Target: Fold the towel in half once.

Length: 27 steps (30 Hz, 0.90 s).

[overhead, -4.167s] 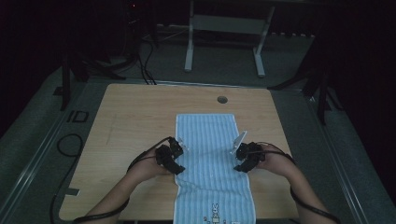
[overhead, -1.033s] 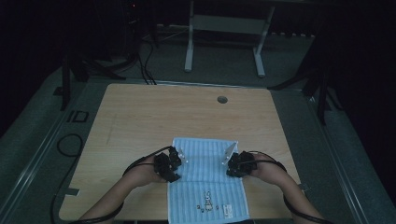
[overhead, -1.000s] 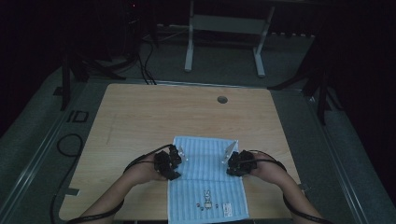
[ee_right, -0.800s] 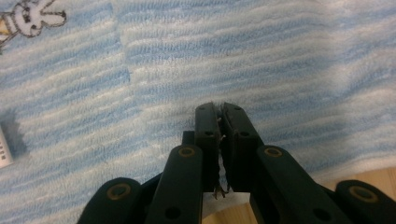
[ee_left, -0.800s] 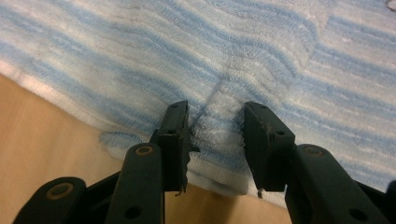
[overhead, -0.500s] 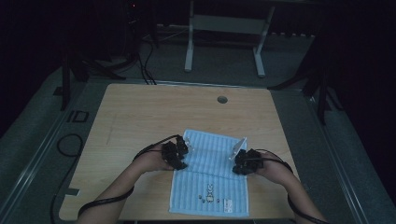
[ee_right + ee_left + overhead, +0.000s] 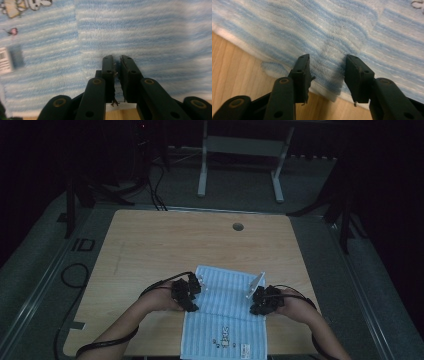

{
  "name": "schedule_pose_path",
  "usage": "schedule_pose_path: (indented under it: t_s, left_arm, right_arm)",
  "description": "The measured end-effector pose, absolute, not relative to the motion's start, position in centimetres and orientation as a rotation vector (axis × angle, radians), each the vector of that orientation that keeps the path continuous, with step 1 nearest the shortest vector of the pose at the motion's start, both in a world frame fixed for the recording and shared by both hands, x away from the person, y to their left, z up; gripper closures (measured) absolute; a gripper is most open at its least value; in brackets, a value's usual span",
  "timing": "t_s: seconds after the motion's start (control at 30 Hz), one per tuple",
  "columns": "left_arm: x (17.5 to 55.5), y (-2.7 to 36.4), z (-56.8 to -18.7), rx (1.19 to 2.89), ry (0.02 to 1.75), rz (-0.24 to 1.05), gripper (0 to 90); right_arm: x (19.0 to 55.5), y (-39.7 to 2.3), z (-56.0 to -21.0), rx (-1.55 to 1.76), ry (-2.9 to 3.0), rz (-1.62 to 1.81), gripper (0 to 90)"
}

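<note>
A blue-and-white striped towel lies folded on the near part of the wooden worktop, its near end reaching the front edge. It is soft terry with wavy stripes. In the high view a small cartoon print and a white label show on the lower layer near that edge, and the upper layer covers the far part.

The left gripper rests at the towel's left edge, the right gripper at its right edge.

The left gripper view shows what the high view cannot: its fingers stand apart over the towel's edge, having just been opening, with cloth lying between them but not pinched.

In the right gripper view the fingers leave only a narrow slit, having just been opening a little. They lie on the towel with no cloth visibly caught, and the print and label appear at the left.
</note>
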State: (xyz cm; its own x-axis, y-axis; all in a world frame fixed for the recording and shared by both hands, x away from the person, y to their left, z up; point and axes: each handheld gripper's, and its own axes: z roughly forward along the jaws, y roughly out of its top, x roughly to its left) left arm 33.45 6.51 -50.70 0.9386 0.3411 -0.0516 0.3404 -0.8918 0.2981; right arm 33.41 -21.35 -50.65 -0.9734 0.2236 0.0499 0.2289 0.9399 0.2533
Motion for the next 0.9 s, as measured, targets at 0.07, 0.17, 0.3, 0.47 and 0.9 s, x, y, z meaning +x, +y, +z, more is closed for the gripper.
schedule_pose_path:
  t_s: [0.07, 0.17, 0.3, 0.47, 0.9]
  left_arm:
    - [33.6, 6.8, -49.8, 2.779, 0.505, 0.029, 53.5]
    - [34.5, 7.3, -48.6, 2.780, 0.516, 0.088, 50.1]
    - [36.8, 7.8, -47.9, 2.757, 0.526, 0.106, 47.6]
    - [40.3, 7.2, -48.2, 2.751, 0.578, 0.133, 42.9]
    - [46.5, 5.1, -50.3, 2.778, 0.713, 0.183, 40.1]
  right_arm:
    - [33.7, -21.7, -49.7, -0.354, -3.075, -0.448, 78.7]
    - [34.8, -22.6, -48.4, -0.345, -3.103, -0.510, 71.5]
    - [37.3, -23.6, -47.8, -0.410, -3.159, -0.457, 59.5]
    - [40.9, -24.7, -48.2, -0.531, -3.190, -0.369, 55.3]
    - [44.3, -24.6, -51.6, -0.677, -3.127, -0.261, 51.7]
